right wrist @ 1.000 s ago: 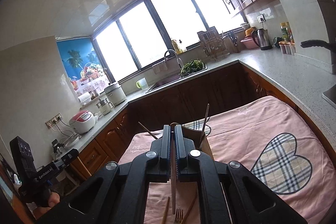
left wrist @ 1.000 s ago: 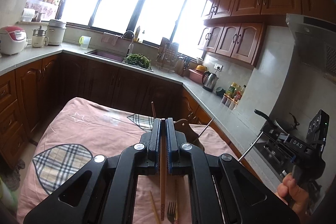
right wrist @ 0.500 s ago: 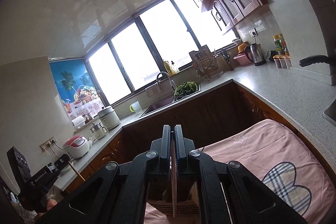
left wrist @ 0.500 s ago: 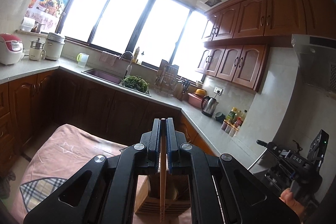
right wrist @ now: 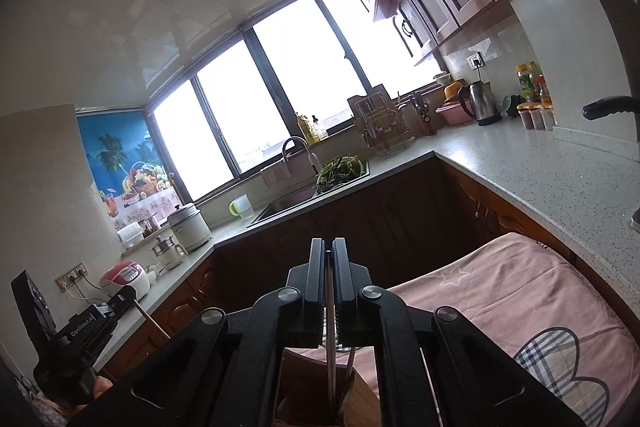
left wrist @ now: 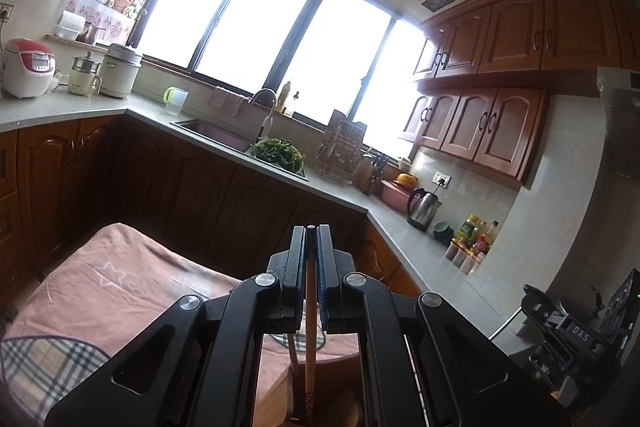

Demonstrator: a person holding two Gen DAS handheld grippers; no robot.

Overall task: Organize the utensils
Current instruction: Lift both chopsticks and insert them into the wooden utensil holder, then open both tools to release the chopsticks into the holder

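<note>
My left gripper [left wrist: 310,233] is shut on a wooden chopstick [left wrist: 309,355] that hangs down between its fingers into a wooden utensil holder [left wrist: 280,399] low in the left wrist view. A second dark stick [left wrist: 293,351] stands in that holder. My right gripper [right wrist: 328,247] is shut on a thin metal utensil handle [right wrist: 331,359], which reaches down into the same holder [right wrist: 360,399]. Another thin handle [right wrist: 349,361] leans beside it. Each gripper shows at the edge of the other's view, the right one [left wrist: 576,331] and the left one [right wrist: 76,327].
The holder stands on a table under a pink cloth [left wrist: 112,291] with plaid hearts [right wrist: 560,359]. Beyond are dark wood cabinets, a grey counter [right wrist: 540,163] with a sink [left wrist: 216,131], greens, a kettle [left wrist: 424,205] and a rice cooker [left wrist: 28,73].
Both grippers rose and tilted up over the holder, so the table and the loose fork and chopsticks dropped from view. The held pieces now point down into the holder.
</note>
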